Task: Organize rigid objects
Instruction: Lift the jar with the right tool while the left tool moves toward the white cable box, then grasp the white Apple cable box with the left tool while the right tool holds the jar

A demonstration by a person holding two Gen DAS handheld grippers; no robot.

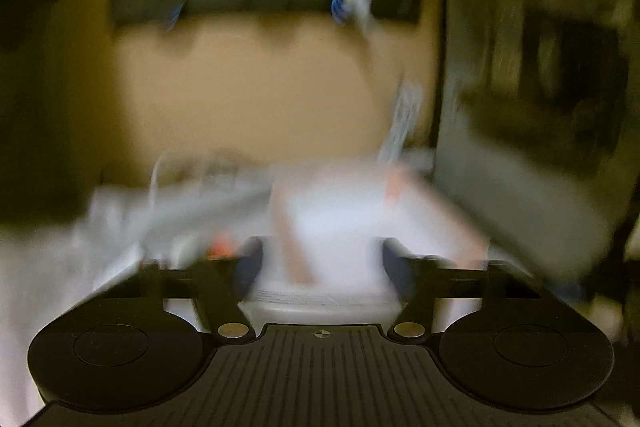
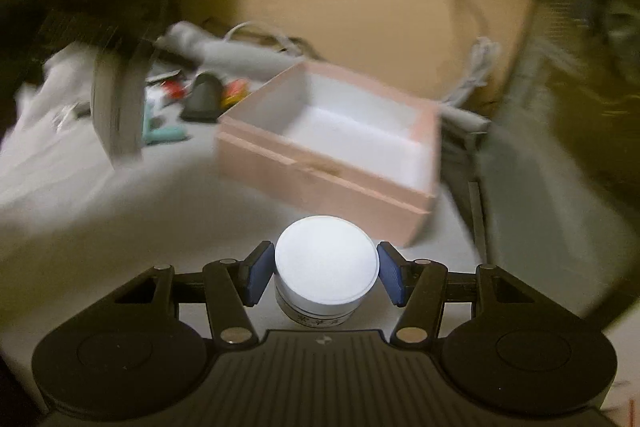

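Worktop: The worktop (image 2: 80, 211) is covered with a white cloth. Many things lie on it.
Pink box: The pink box (image 2: 320, 179) sits open in the middle of the worktop. It is white inside, and the part I can see has nothing in it. In the left view the box (image 1: 340, 219) is just ahead, but very blurry.
Left pile: The small things (image 2: 176, 107) lie well to the left of the box. Some are red, one is black, one is green-blue. They are too blurry to name. None of them is in the box yet.
White jar: The round white jar (image 2: 326, 263) with a flat lid stands near the front wall of the box, outside it.
Right claw: The right claw (image 2: 326, 275) has one blue pad on each side of the jar. The left pad looks right against the jar. The right pad shows a thin gap. I think the grip is not tight yet.
Left claw: The left claw (image 1: 322, 263) is very blurry. Its jaws stand apart. A pale thing shows low between them, but I cannot tell if it is held.
How far along: I think the tidying has only just begun. The jar has to go in the box, then the small things.
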